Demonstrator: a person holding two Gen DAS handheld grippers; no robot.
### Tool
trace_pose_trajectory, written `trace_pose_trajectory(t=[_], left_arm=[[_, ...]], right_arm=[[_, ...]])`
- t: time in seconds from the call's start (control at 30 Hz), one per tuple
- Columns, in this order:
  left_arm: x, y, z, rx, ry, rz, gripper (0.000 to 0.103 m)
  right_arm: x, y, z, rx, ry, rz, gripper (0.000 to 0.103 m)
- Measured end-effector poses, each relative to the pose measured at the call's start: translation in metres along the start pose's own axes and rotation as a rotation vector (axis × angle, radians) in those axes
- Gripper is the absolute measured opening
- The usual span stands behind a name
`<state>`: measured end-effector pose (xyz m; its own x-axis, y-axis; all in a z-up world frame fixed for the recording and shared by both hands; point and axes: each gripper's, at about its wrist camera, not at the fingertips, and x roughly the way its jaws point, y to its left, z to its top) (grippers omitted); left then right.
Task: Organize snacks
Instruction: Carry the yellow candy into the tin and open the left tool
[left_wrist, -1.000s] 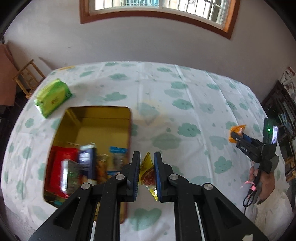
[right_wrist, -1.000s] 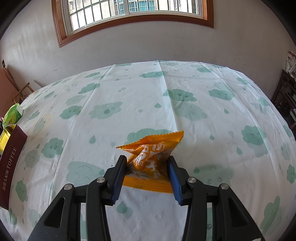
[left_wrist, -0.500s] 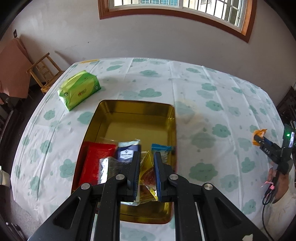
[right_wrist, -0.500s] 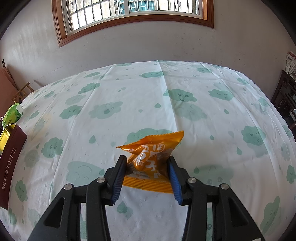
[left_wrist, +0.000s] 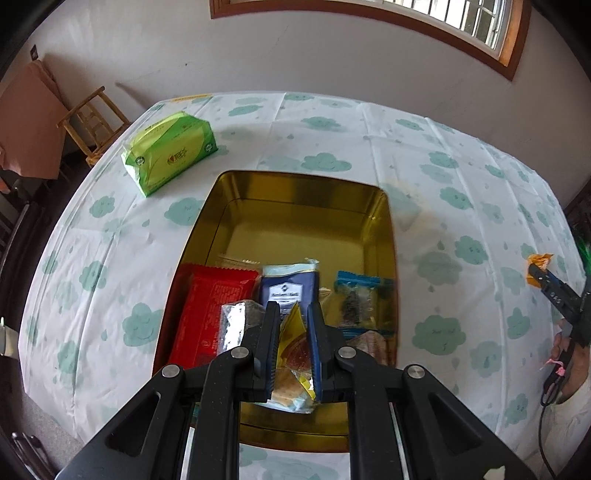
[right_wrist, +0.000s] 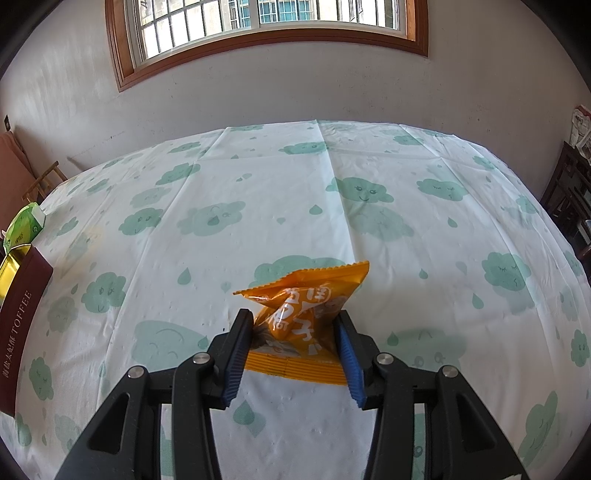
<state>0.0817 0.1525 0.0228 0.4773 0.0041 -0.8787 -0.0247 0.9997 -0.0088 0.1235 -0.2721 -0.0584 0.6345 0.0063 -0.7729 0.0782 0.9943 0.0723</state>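
My left gripper (left_wrist: 293, 309) is shut on a yellow snack packet (left_wrist: 291, 341), which hangs over the near end of an open gold tin (left_wrist: 303, 177). Inside the tin lie a red packet (left_wrist: 210, 314), a dark blue packet (left_wrist: 290, 288), a silver foil packet (left_wrist: 234, 325) and a blue-topped clear packet (left_wrist: 360, 299). The tin's far half is bare. My right gripper (right_wrist: 293, 325) is shut on a crumpled orange snack packet (right_wrist: 306, 306) just above the cloud-print tablecloth (right_wrist: 258, 206). The left wrist view shows that gripper (left_wrist: 535, 269) far to the right.
A green tissue pack (left_wrist: 170, 151) lies on the cloth beyond the tin's far left corner. The tin's maroon side (right_wrist: 22, 317) shows at the left edge of the right wrist view. A wooden chair (left_wrist: 92, 122) stands past the table's left edge, a dark cabinet (right_wrist: 569, 192) at the right.
My left gripper has carried the yellow packet from beside the tin's right edge to over its near end and a little lower. The right gripper and orange packet have stayed put.
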Motion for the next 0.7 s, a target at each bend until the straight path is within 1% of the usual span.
trace_pose_trajectory(t=[0.23,0.47,0.7], left_arm=[[0.018,0.013,-0.003,-0.007,0.021,0.013,0.011],[0.022,0.013,-0.004,0.013,0.013,0.011,0.011],[0.024,0.013,-0.004,0.007,0.017,0.006,0.011]], right_arm=[[0.0,0.0,0.0,-0.001,0.0,-0.001,0.047],[0.0,-0.001,0.0,-0.002,0.0,-0.001,0.047],[0.0,0.0,0.0,-0.002,0.001,-0.001,0.047]])
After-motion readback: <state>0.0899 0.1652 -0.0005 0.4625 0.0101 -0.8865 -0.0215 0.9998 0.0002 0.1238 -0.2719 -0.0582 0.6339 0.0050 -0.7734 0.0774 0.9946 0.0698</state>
